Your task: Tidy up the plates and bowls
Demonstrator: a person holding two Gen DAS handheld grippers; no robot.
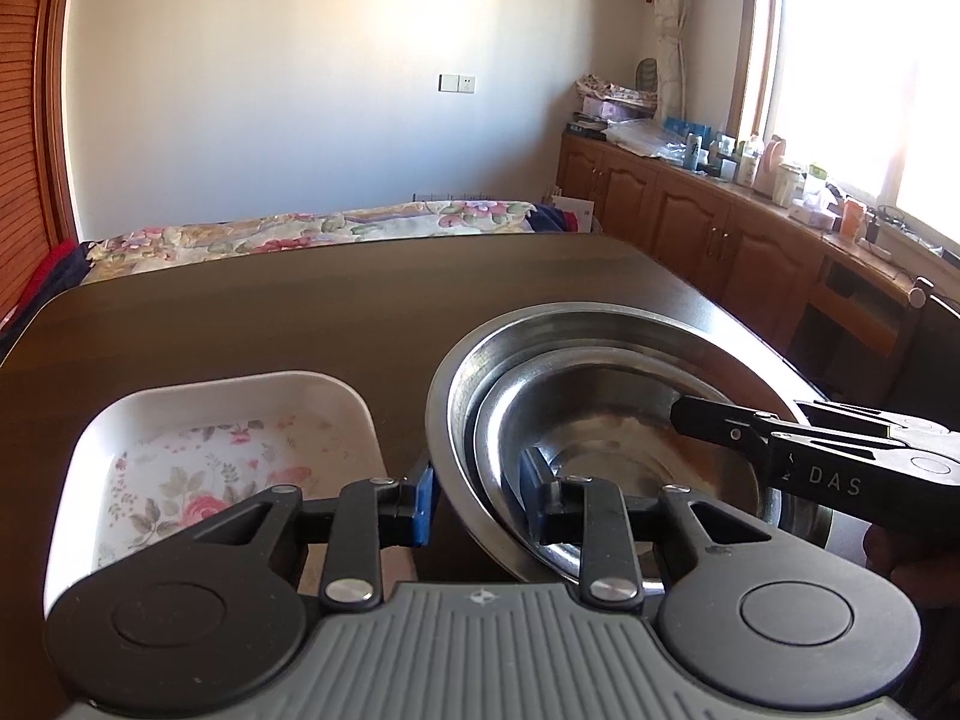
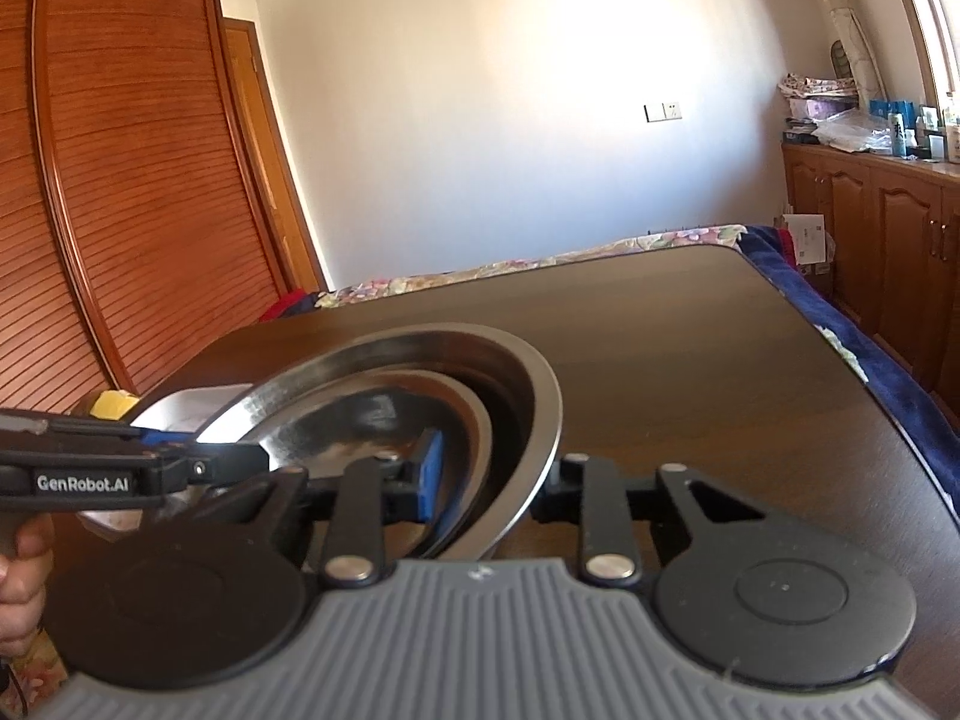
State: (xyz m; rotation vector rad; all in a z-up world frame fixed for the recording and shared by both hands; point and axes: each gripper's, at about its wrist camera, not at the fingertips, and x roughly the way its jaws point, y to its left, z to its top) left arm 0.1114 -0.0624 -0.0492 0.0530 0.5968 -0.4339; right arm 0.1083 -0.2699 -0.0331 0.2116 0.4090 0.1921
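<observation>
Both grippers are straddling the rim of the stacked steel bowls on the dark table: 1 smaller bowl is nesting inside the larger one. The left gripper is standing with 1 blue pad outside the near-left rim and the other inside the bowl, jaws parted wide around the wall; whether the pads are actually pressing the metal, I cannot tell. The right gripper is bracketing the opposite rim the same way, jaws spread, contact equally unclear. Just to the left of the left gripper, a white floral dish is sitting on the table, near the bowls.

Risk, as I judge it: smooth steel is likely slipping under pads that close unevenly, so the stack could be tilting, the inner bowl sliding out, or the rim knocking the white dish.
</observation>
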